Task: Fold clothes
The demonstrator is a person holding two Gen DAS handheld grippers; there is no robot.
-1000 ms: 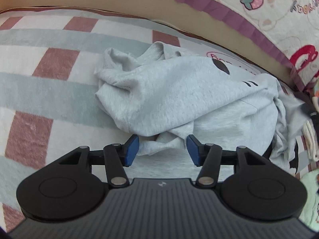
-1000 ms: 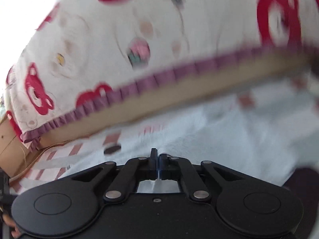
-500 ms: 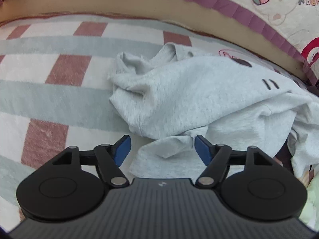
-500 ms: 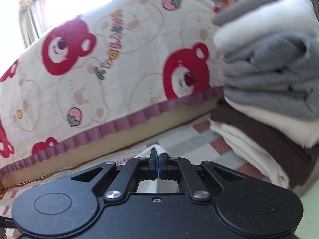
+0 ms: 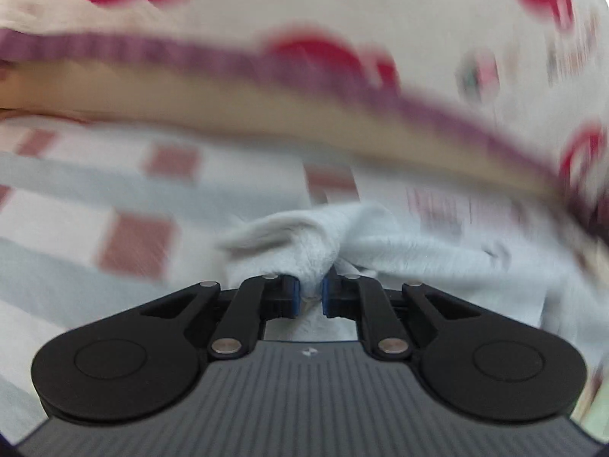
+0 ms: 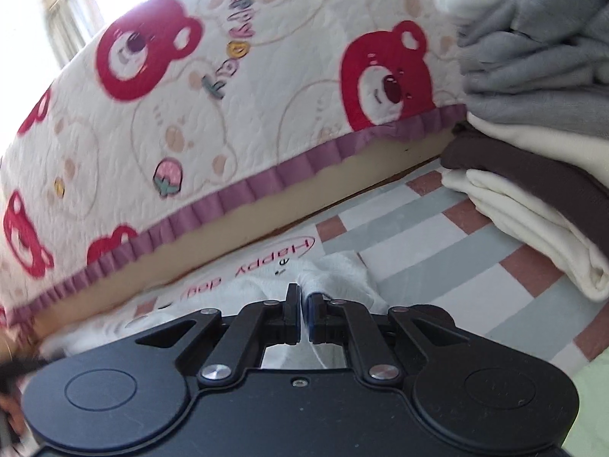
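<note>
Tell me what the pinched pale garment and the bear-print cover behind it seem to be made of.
The pale grey garment, pinched in the left gripper, looks like soft knit jersey or fleece: matte, fuzzy nap, loose rumpled folds. The bear-print cover looks like quilted cotton-type fabric: stitched puffy outlines, matte, with a pleated purple trim. Exact fibres cannot be told.

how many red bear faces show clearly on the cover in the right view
2: one bear face at upper left, one beside the folded stack; others are cut off or blurred.

— What's under everything?
— I see a checked blanket (image 6: 437, 243). A pale grey top (image 5: 418, 255) lies on it by the far edge, a stack of folded clothes (image 6: 533, 198) on its right side.
</note>
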